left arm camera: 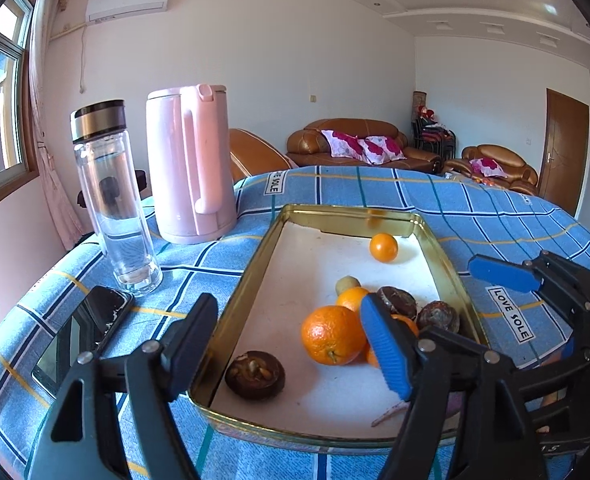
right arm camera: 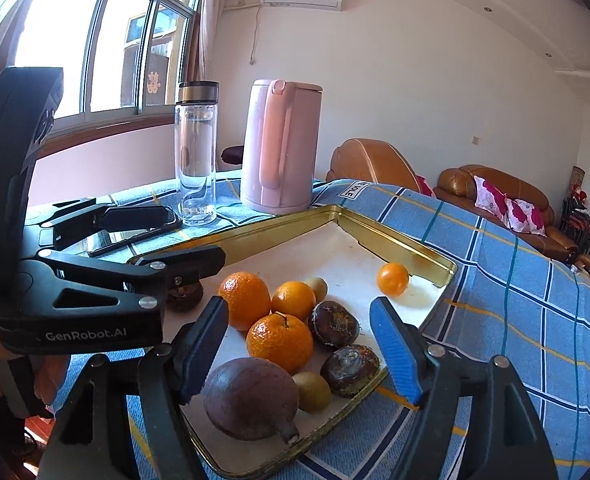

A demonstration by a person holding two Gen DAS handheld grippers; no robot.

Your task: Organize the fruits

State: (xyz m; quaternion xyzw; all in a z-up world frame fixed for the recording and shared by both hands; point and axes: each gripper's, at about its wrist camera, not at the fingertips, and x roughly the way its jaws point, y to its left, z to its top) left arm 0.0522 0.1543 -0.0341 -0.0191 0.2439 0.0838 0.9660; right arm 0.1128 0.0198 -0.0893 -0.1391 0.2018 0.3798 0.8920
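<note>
Both tongs, left [left arm camera: 287, 344] and right [right arm camera: 299, 354], stand apart and hold nothing above the gold tray [right arm camera: 411, 248] on the worktop. The fruits cluster at the near end, one small orange [right arm camera: 392, 279] alone, apparently so like kinds group together.

The left hand-held gripper [left arm camera: 291, 344] covers part of the clustered oranges [left arm camera: 405, 322]. A dark fruit [right arm camera: 185, 292] sits half hidden behind its finger.
</note>
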